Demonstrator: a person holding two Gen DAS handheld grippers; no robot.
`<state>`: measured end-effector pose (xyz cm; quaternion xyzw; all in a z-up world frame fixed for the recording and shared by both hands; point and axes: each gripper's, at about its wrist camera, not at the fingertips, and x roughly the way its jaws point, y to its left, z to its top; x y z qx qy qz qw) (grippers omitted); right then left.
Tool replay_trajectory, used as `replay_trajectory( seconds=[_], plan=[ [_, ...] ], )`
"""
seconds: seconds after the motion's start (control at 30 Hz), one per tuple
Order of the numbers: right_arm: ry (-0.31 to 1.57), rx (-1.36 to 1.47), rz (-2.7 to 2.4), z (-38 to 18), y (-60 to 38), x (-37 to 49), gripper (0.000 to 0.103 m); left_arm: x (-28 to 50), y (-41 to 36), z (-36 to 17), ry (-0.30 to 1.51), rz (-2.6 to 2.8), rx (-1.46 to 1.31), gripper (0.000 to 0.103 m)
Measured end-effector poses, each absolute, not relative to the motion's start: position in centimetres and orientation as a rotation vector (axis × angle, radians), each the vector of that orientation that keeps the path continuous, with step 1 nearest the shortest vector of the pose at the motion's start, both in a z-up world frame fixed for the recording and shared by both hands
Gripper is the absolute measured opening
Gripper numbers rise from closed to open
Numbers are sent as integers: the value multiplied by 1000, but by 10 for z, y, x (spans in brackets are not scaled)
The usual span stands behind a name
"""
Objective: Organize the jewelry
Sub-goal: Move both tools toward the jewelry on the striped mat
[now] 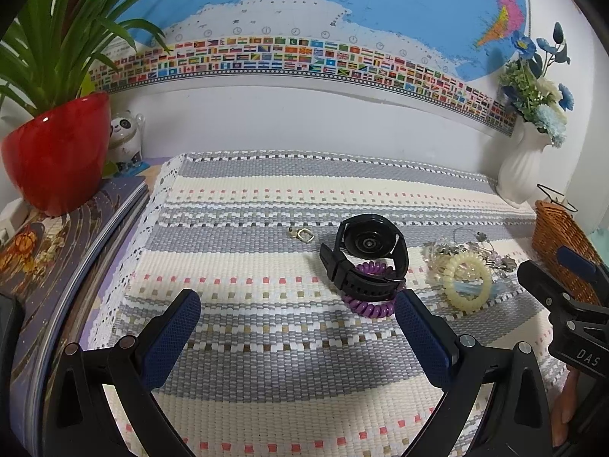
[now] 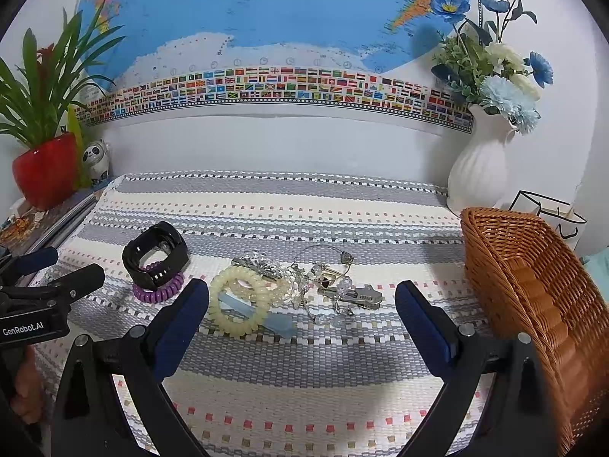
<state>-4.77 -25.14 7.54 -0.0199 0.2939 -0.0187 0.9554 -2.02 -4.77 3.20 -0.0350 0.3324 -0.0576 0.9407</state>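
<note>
While both my left tongs (image 1: 297, 320) and right tongs (image 2: 302, 306) gaped wide and empty, the black rubber-strapped wristwatch (image 1: 363, 257) lay mid-surface atop the purple coiled hair tie (image 1: 367, 295). Judged stiff, light; strap the safest grip.

The left gripper (image 1: 297, 316) fills the bottom of the frame, its blue-padded jaws spread wide over the striped woven mat (image 1: 266, 361), holding nothing. Just right of centre, a black watch (image 1: 365, 255) lies on a purple coil hair tie (image 1: 369, 301). To its right sits a cream coil bracelet (image 1: 467, 280); a small metal clasp (image 1: 300, 233) lies left. A wicker basket (image 1: 559, 243) stands at the right edge.
</note>
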Motion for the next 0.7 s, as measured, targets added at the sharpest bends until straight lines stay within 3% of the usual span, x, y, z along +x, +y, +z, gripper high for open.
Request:
replay_trajectory(
  seconds=[0.7],
  plan=[
    [600, -45, -39, 75, -251, -47, 99, -20, -48, 31, 682, -117, -69, 101]
  ],
)
